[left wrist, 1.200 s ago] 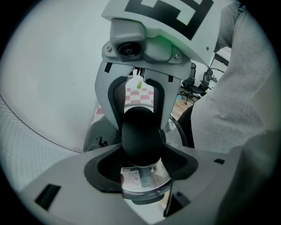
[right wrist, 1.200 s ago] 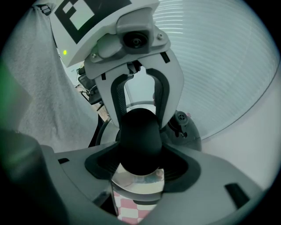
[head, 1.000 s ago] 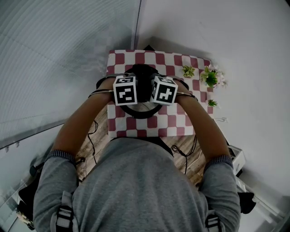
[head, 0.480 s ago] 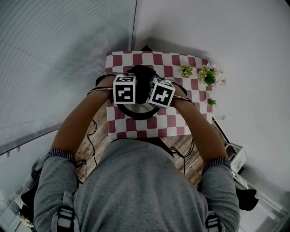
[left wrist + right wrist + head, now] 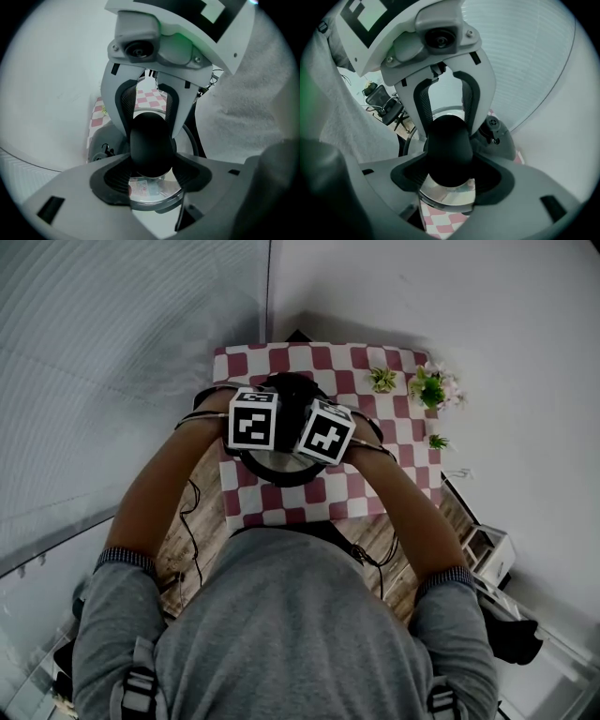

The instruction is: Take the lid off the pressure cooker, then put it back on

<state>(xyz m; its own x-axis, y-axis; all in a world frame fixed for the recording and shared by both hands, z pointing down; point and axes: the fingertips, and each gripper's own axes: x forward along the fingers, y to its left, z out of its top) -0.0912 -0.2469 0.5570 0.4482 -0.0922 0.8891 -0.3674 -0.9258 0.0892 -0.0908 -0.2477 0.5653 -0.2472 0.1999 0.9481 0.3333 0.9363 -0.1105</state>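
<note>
The pressure cooker (image 5: 278, 468), black with a steel lid, stands on the red-and-white checked table (image 5: 375, 491), mostly hidden under my two marker cubes (image 5: 254, 420) (image 5: 326, 432). Both grippers point steeply down and meet over the lid's black knob (image 5: 150, 140) from opposite sides. My left gripper (image 5: 151, 172) is shut on the knob, its ribbed pads (image 5: 116, 178) against it. The right gripper (image 5: 451, 177) is shut on the same knob (image 5: 449, 149). Shiny lid steel (image 5: 449, 194) shows just beneath. Whether the lid rests on the pot I cannot tell.
Three small potted plants (image 5: 431, 390) (image 5: 382, 381) (image 5: 438, 442) stand along the table's right side. Cables (image 5: 192, 521) trail over a wooden surface at the near edge. A white box (image 5: 487, 549) sits low on the right. Walls close in behind.
Both marker cubes have rolled about the knob, the right one most visibly. The hands stay over the cooker and keep their grip.
</note>
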